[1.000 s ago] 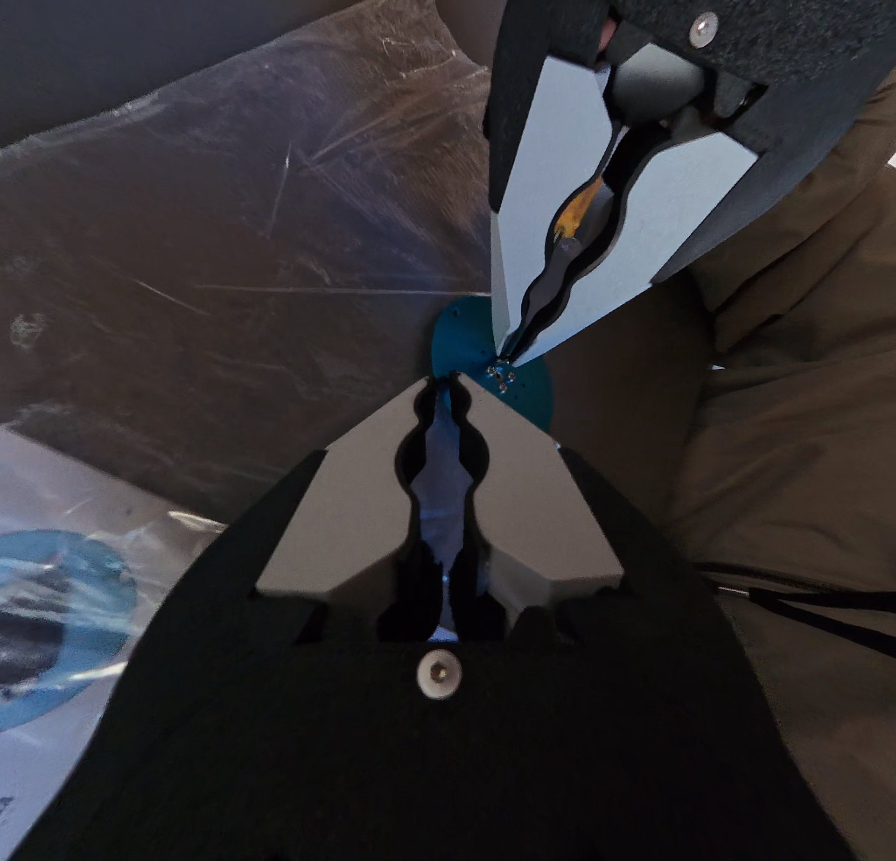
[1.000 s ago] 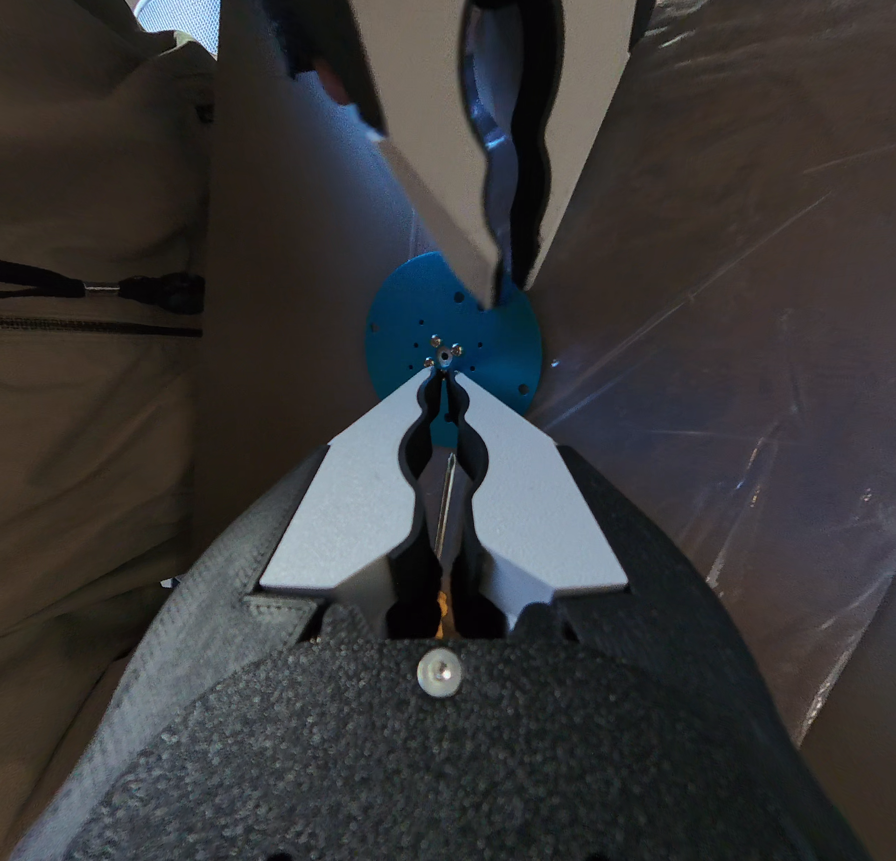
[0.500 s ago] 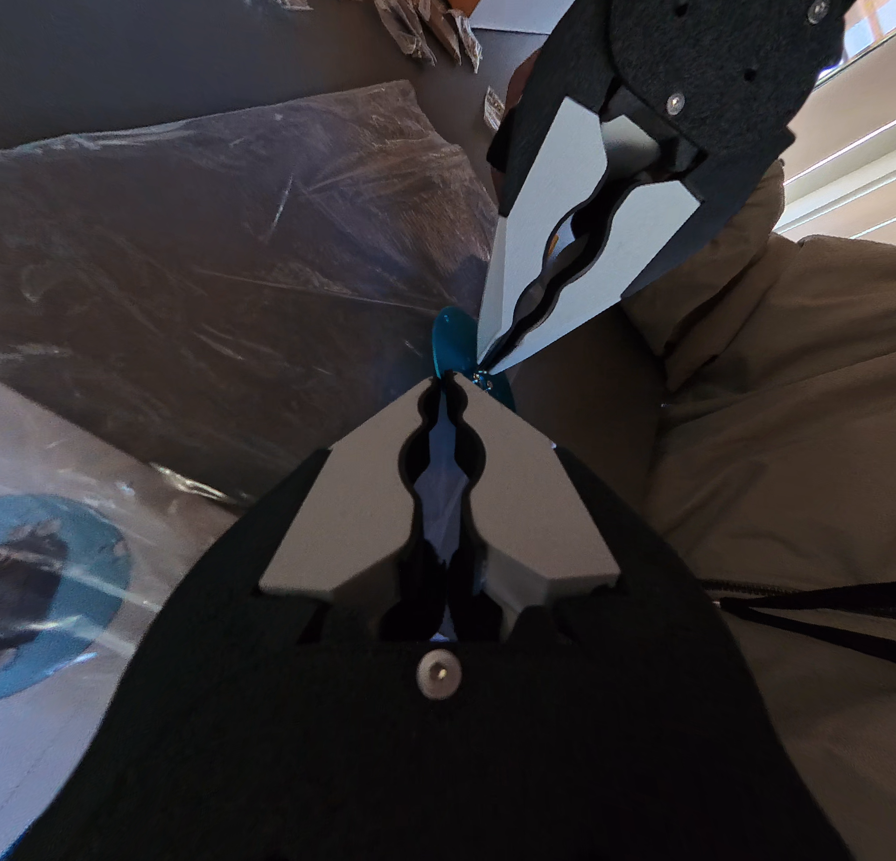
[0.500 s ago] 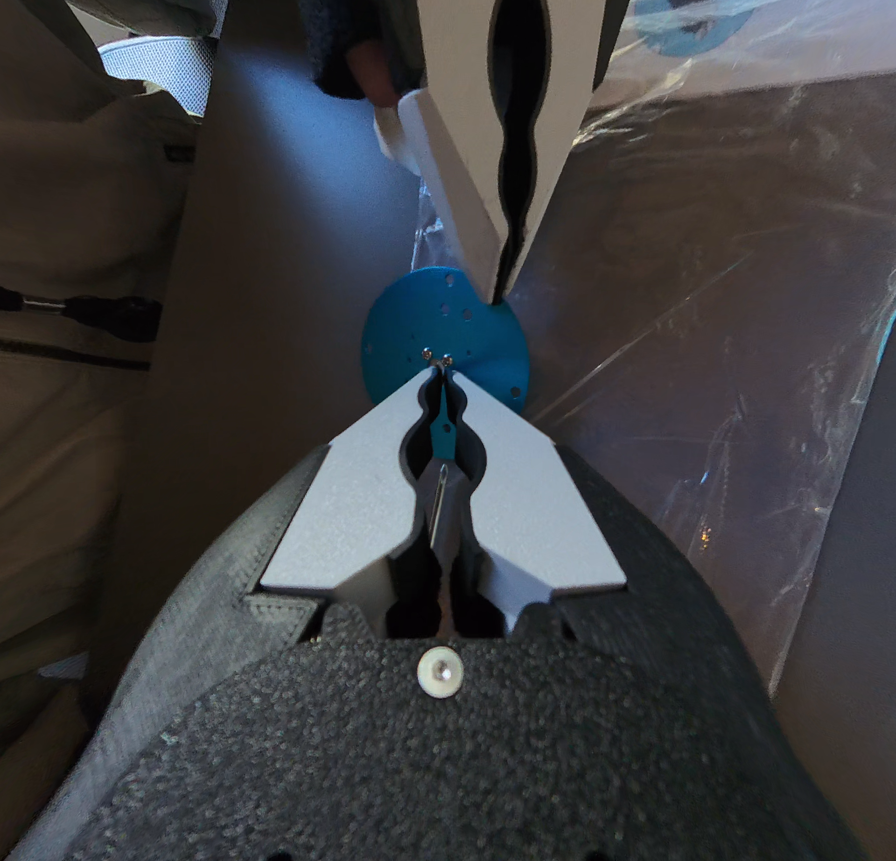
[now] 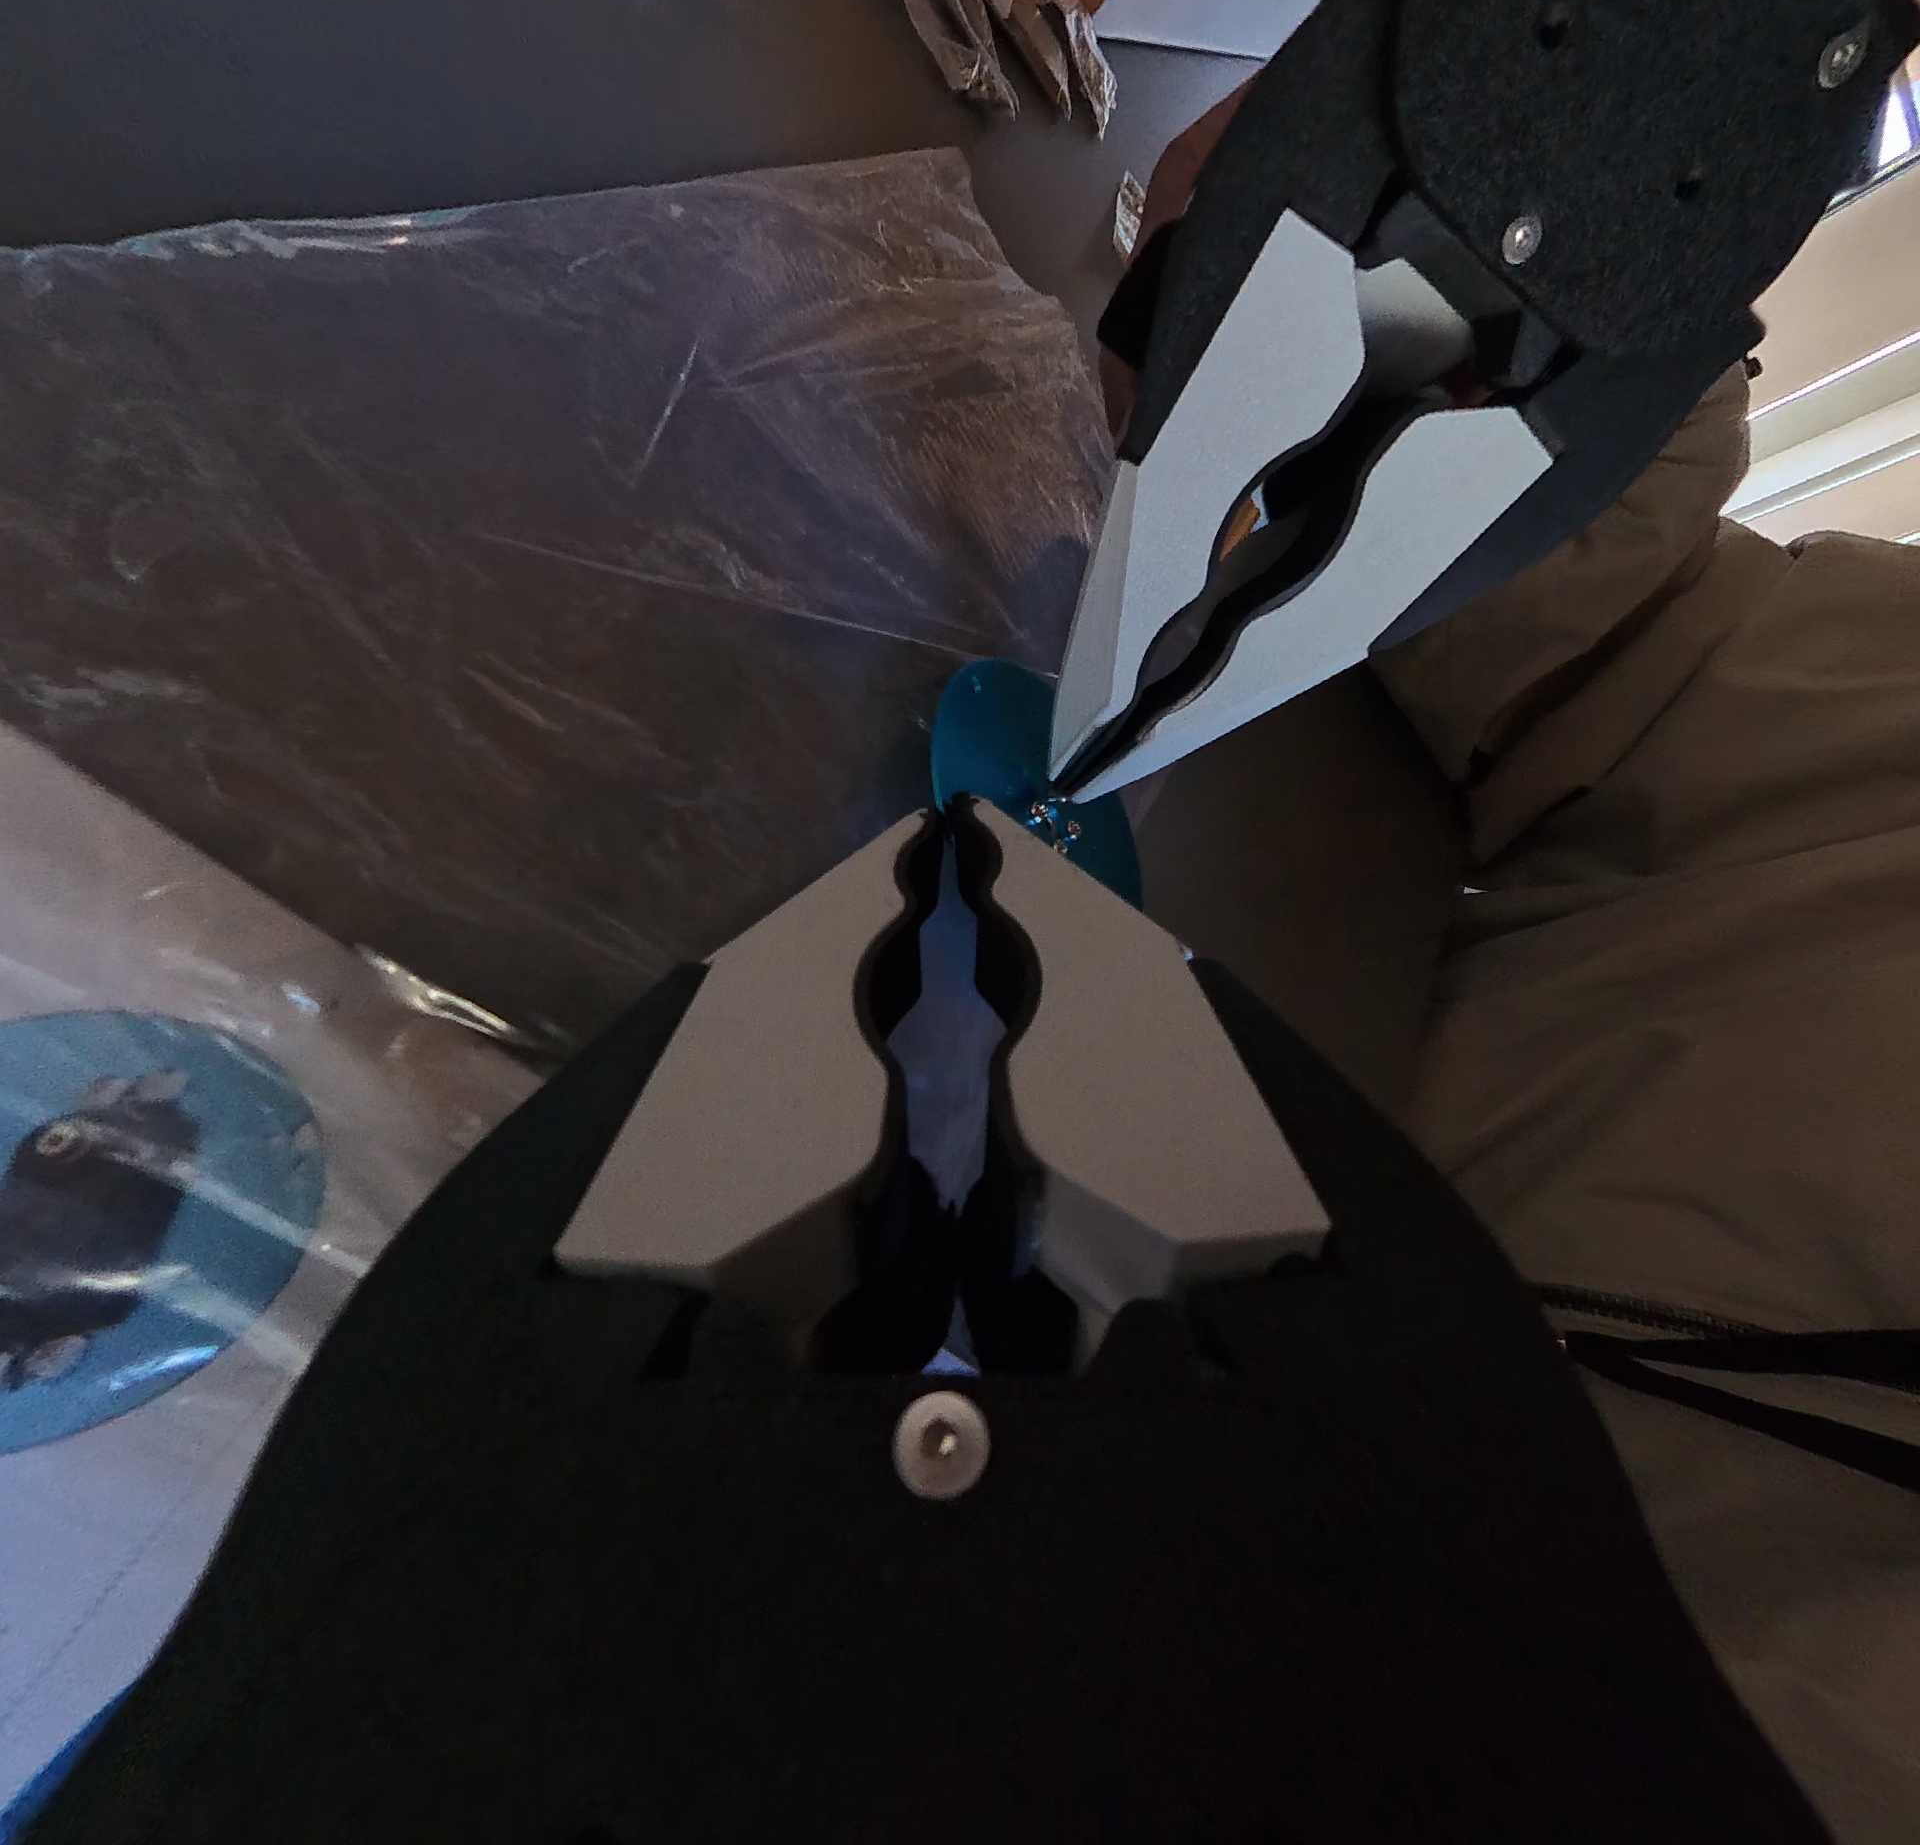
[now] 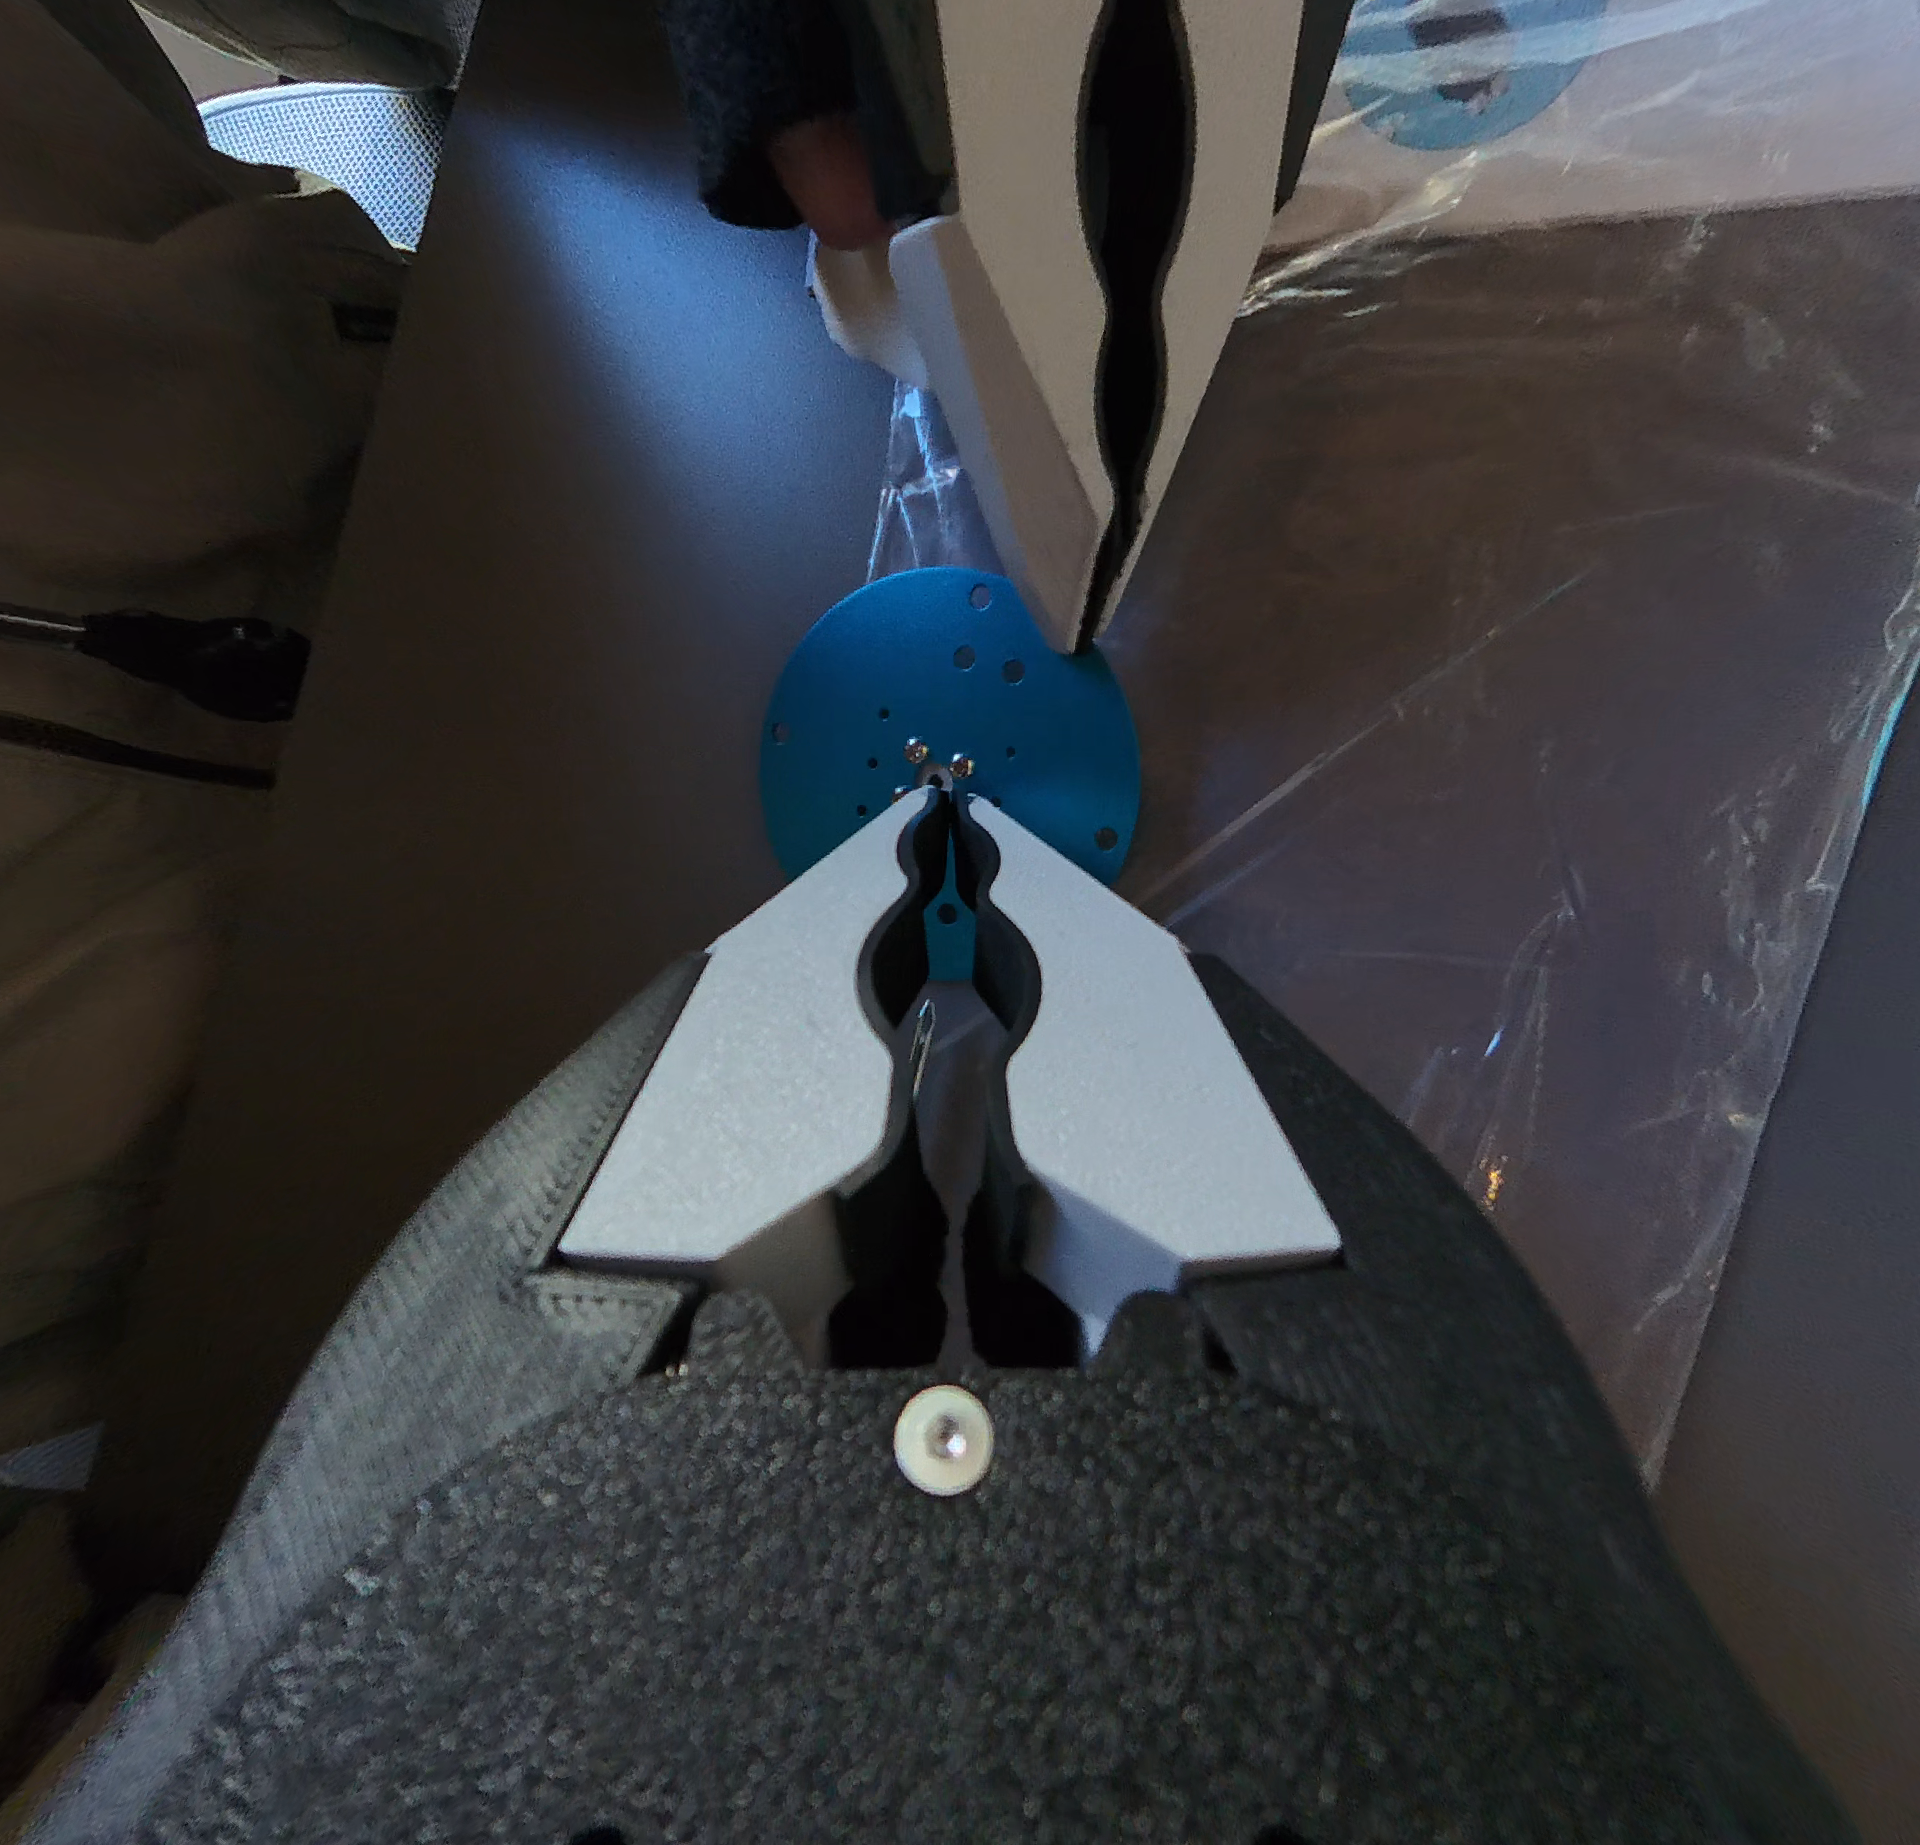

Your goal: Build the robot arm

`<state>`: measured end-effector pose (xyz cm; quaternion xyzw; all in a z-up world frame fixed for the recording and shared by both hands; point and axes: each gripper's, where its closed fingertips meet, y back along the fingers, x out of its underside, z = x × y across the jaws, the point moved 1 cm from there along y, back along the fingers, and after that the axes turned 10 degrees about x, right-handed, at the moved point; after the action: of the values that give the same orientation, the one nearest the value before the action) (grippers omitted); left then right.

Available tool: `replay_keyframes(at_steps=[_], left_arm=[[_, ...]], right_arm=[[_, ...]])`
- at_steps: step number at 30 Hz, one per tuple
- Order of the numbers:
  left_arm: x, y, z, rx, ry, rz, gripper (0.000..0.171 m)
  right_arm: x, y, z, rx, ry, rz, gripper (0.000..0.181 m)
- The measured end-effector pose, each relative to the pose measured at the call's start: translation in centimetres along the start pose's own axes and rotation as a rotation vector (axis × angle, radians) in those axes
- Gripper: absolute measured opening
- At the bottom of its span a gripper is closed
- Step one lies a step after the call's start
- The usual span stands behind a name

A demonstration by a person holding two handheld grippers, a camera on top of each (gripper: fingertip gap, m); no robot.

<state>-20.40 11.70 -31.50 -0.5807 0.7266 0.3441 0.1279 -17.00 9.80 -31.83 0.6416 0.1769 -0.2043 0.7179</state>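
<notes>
Where the two grippers meet, a thin round blue metal disc drilled with many small holes point(image 6: 940, 725) is held on edge above a dark table surface point(image 6: 582, 590), clear of it as far as can be told. At its centre a cluster of small silver screw heads point(image 6: 940, 756) is seen. The disc is judged stiff, light and smooth-faced, so it is likely to pivot or slip if pinched at a single point on its rim; a hold across the flat faces near the edge, away from the screws, is judged the firmest.

The left gripper point(image 6: 1091, 642) is clenched on the disc's upper rim, its jaws pressed together with only the plate's thickness between them. The right gripper point(image 6: 948, 803) is clamped on a slender metal tool shaft point(image 6: 923, 1037), apparently a small screwdriver, whose tip is hidden at the fingertips just at the screw cluster; an orange part is glimpsed between the right gripper's fingers in the left wrist view.

Behind the disc a crinkled clear plastic bag over a dark sheet point(image 5: 520, 507) is spread. Farther off lie a white package bearing a blue circular picture point(image 5: 135, 1203) and several small clear packets point(image 5: 987, 19). A tan padded jacket point(image 5: 1662, 860) is seen beside the grippers.
</notes>
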Motion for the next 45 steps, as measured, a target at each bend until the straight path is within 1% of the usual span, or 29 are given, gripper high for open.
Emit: replay_keyframes(at_steps=[31,34,37,39,41,43,44,45], left_arm=[[0.1,0.0,0.1,-0.007,0.006,0.003,0.002],[0.1,0.0,0.1,-0.006,0.006,0.003,0.001],[0.0,0.1,0.1,-0.006,0.005,0.0,0.001],[0.0,0.1,0.1,-0.002,0.006,-0.001,0.001],[0.0,0.1,0.1,0.003,0.007,-0.002,0.001],[0.0,0.1,0.1,0.009,0.006,-0.002,0.001],[0.0,0.1,0.0,0.011,0.005,0.0,0.001],[0.0,0.0,0.0,0.014,0.005,0.002,0.001]], right_arm=[[-0.1,0.5,-0.1,0.005,0.008,-0.02,0.001],[-0.5,1.7,-0.4,0.029,0.016,-0.053,0.003],[-0.4,4.4,-0.4,0.075,0.047,-0.143,0.012],[1.0,6.0,-0.6,0.148,0.073,-0.217,0.016],[3.8,6.8,-1.1,0.238,0.055,-0.246,0.026],[6.4,7.3,-1.3,0.295,-0.033,-0.3,0.035],[6.9,7.6,-1.4,0.317,-0.101,-0.344,0.041],[6.7,7.9,-1.5,0.346,-0.167,-0.393,0.047]])
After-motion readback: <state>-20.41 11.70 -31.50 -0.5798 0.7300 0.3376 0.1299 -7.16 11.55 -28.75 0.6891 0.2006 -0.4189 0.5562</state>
